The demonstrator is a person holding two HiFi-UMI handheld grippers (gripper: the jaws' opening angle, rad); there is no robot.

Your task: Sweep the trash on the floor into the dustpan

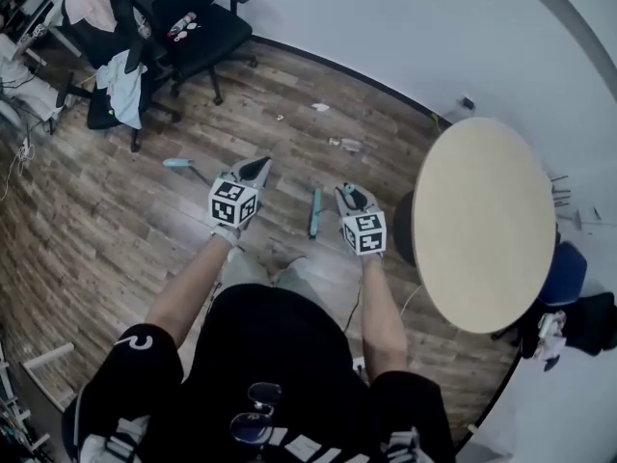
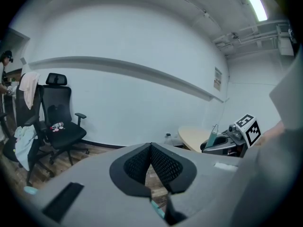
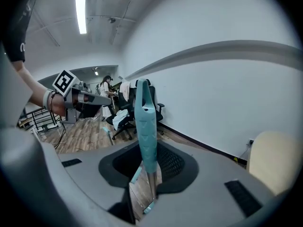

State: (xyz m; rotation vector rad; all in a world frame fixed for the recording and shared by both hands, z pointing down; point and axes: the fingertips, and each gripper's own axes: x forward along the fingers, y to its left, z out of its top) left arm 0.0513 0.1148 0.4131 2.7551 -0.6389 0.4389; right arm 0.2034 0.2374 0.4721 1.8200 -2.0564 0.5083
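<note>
Both are closed: right gripper clamps the teal handle, left gripper is pinched shut; better step nearer the trash first

floor scraps too small to identify

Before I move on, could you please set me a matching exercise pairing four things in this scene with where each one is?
Things:
1. teal handle
2. round table
3. trash scraps
4. black office chair

Places:
A. lying loose on the floorboards ahead of both grippers
B. clamped between the jaws of the right gripper
C. close at the person's right side
D. ahead at the far left, small items on its seat

Pairs: 1-B; 2-C; 3-A; 4-D
</note>
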